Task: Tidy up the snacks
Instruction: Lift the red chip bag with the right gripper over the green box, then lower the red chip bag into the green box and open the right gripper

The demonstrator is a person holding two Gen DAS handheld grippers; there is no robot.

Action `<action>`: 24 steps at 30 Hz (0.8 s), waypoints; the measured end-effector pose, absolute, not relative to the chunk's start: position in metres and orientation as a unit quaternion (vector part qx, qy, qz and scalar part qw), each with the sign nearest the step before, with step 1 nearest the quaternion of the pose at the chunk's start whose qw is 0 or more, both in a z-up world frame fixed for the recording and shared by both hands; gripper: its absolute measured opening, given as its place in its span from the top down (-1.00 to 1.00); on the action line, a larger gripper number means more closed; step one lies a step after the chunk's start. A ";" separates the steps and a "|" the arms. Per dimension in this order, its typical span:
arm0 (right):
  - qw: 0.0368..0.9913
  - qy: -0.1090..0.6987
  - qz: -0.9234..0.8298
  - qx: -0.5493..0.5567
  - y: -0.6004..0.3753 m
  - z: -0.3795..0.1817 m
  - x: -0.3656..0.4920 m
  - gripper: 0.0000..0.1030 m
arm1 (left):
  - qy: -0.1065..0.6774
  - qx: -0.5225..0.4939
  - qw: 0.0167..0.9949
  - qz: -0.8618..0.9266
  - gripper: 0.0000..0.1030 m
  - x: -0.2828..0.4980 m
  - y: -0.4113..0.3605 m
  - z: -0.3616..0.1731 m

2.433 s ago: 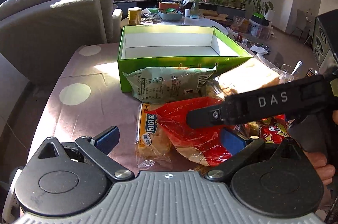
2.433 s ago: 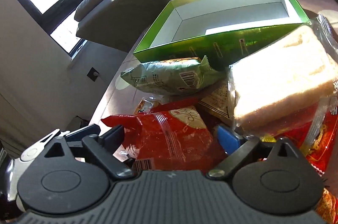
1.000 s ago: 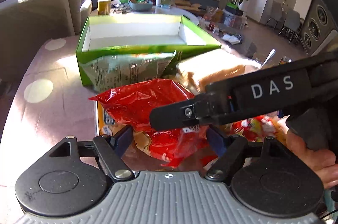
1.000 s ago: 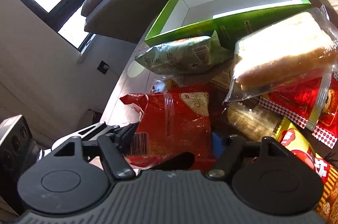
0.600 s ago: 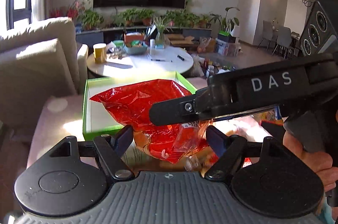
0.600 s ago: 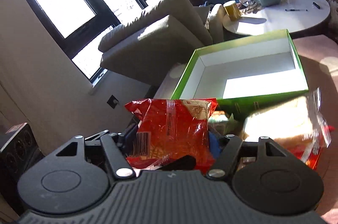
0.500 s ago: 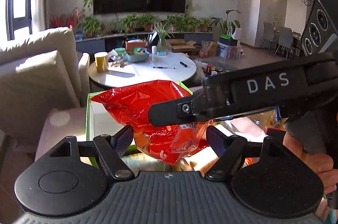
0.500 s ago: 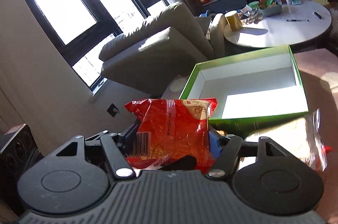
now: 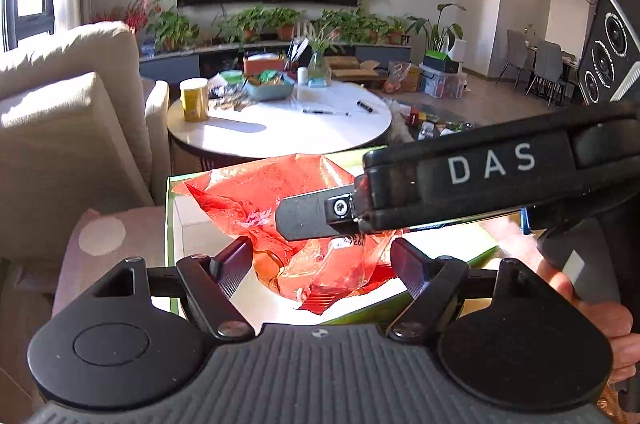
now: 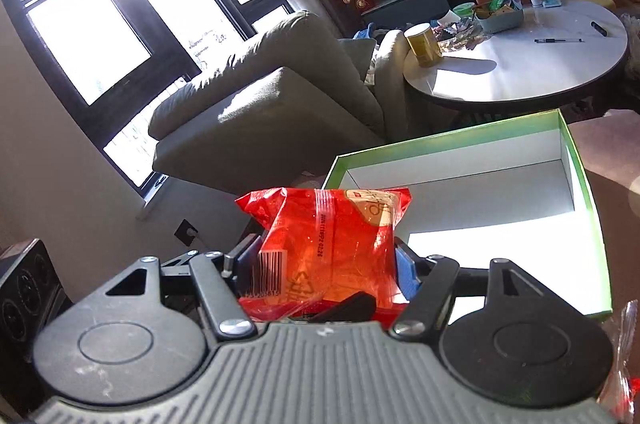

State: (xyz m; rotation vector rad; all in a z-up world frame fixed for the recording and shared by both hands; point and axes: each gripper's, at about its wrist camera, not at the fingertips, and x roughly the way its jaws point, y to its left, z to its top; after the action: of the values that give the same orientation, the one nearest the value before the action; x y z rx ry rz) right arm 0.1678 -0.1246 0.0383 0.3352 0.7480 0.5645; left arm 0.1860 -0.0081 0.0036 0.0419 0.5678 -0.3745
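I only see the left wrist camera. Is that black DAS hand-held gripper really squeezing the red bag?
Observer: Yes. The right wrist view shows the right hand-held gripper with a pad pressed on each side of the red snack bag.
Child: Is anything in the green box?
Observer: No. What shows of the green box is a bare white bottom.
Child: What's on the bag's other side?
Observer: A barcode, low on its left.
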 end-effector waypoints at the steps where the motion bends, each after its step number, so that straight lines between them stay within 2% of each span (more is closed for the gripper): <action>1: 0.878 0.363 0.268 0.160 -0.122 0.035 0.172 -0.23 | 0.283 0.016 0.941 -0.184 -0.43 0.191 -0.005 -0.001; 11: 0.871 0.389 0.254 0.160 -0.108 0.007 0.195 -0.25 | 0.288 0.024 0.945 -0.152 -0.45 0.211 0.015 -0.026; 13: 0.870 0.395 0.249 0.157 -0.110 0.005 0.194 -0.25 | 0.281 0.032 0.949 -0.137 -0.54 0.204 0.018 -0.026; 22: 0.896 0.359 0.232 0.120 -0.120 0.029 0.164 -0.25 | 0.271 0.008 0.953 -0.137 -0.58 0.188 0.025 -0.013; 24: 0.906 0.341 0.229 0.099 -0.123 0.035 0.152 -0.25 | 0.266 0.001 0.954 -0.137 -0.64 0.181 0.024 -0.008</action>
State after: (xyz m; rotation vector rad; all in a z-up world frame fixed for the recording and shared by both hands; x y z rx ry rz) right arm 0.1519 -0.1231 0.0350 0.2054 0.7044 0.4720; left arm 0.1813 0.0241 -0.0082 0.0025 0.5400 -0.2782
